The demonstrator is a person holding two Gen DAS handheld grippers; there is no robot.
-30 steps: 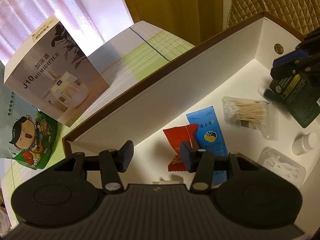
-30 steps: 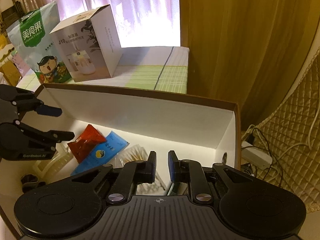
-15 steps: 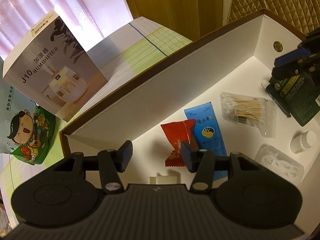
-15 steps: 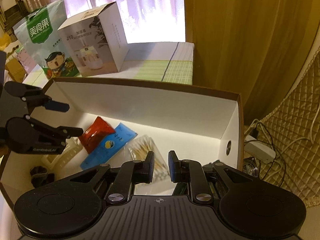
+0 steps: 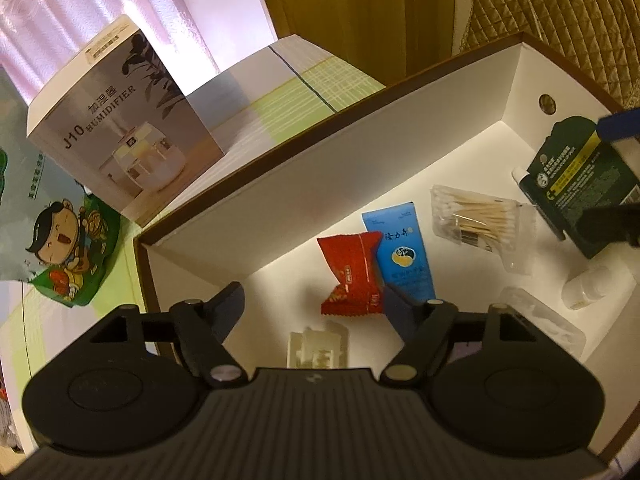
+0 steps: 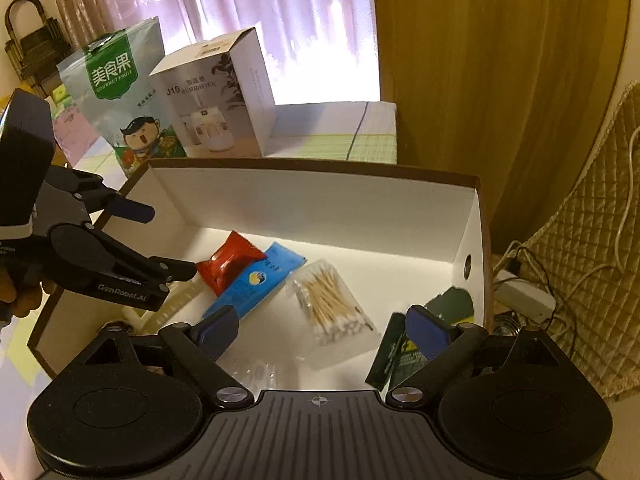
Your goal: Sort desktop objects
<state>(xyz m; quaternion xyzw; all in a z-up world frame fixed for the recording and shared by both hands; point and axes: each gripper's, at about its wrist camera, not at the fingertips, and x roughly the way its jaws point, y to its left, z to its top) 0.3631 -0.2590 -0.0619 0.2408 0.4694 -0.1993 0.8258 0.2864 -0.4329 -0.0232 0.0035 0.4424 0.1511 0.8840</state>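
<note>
Black tongs (image 6: pixel 316 330) with navy-blue pads (image 6: pixel 426 330), silver pivot screws, ribbed grey housing, white "GenRobot.AI" lettering.

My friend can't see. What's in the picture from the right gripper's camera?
The right gripper hangs open over a white box holding a red snack packet, blue tube, cotton swabs and a dark green packet. The left gripper, also open, reaches in from the left.
</note>
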